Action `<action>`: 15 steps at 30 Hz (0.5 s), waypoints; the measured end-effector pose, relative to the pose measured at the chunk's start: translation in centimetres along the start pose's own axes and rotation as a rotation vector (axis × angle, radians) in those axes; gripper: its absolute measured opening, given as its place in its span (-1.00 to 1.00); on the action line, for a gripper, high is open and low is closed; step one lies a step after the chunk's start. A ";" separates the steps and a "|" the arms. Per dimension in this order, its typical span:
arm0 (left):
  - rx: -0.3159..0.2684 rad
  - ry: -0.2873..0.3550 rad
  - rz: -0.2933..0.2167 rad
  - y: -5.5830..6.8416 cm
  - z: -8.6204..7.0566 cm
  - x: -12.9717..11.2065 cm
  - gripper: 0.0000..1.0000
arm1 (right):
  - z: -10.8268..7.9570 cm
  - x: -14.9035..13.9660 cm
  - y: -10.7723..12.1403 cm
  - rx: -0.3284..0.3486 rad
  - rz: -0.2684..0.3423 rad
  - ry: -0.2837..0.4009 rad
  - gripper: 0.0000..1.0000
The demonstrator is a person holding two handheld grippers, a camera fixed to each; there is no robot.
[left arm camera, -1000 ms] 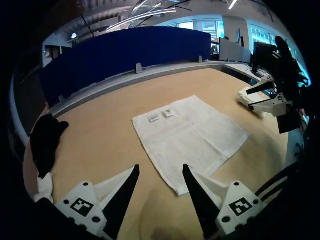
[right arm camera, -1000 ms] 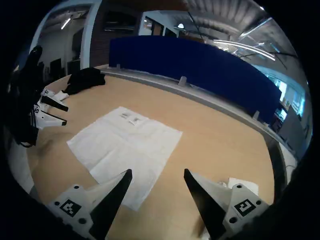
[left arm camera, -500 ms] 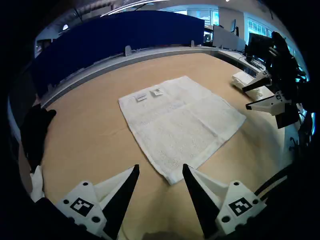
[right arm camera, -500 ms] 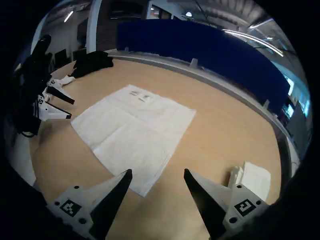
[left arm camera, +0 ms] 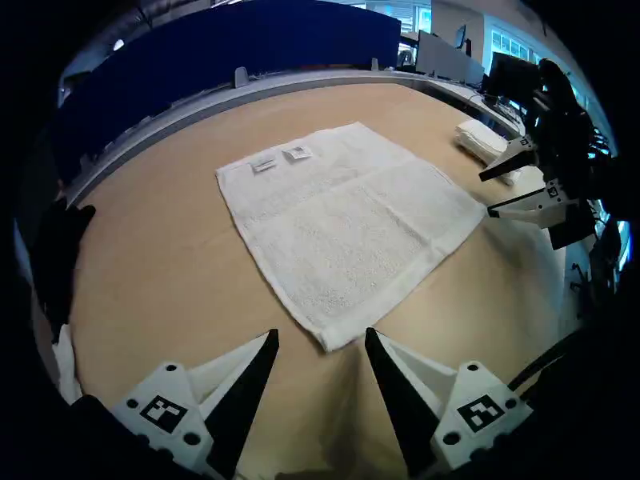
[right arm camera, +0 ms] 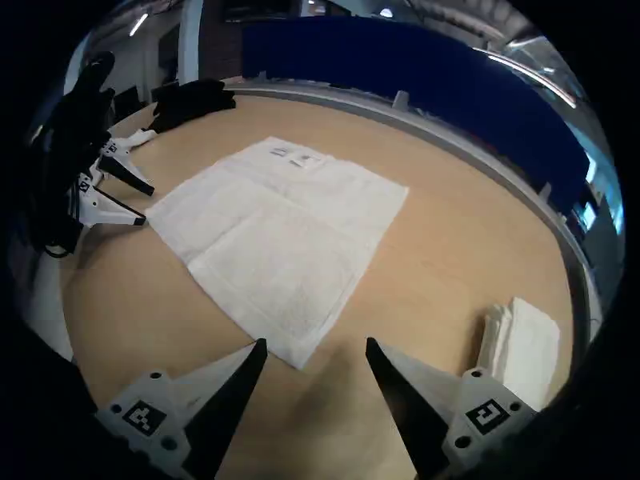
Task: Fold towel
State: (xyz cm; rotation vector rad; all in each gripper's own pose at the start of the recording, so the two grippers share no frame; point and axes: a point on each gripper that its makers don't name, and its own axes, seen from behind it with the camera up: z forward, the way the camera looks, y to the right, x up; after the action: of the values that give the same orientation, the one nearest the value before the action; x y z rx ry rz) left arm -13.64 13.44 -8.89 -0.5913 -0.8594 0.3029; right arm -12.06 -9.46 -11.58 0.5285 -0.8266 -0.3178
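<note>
Towel is seen spread flat on the wooden bench, with two small labels near its far edge. Left gripper is held open, one near corner lying between its fingers; contact cannot be told. Right gripper is likewise held open, another corner lying between its fingers. A folded white stack is noted on the bench, apart from the towel.
</note>
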 end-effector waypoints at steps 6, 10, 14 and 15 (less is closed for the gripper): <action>-0.014 -0.025 0.004 0.4 0.2 -0.7 0.59 | 0.3 -0.3 -0.6 0.022 0.003 -0.006 0.73; -0.014 -0.027 0.009 0.5 0.4 -0.9 0.59 | 0.4 -0.7 -0.9 0.036 0.003 -0.013 0.53; -0.006 -0.032 0.009 0.4 0.4 -0.9 0.55 | 0.6 -1.2 -1.2 0.050 0.009 -0.025 0.38; -0.004 -0.033 0.010 0.4 0.4 -0.9 0.52 | 0.6 -1.2 -1.2 0.050 0.011 -0.026 0.36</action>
State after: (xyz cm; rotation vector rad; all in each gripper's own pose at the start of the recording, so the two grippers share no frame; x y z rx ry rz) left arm -14.56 13.47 -9.45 -0.5955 -0.8891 0.3211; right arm -13.40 -10.10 -12.67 0.5672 -0.8639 -0.2946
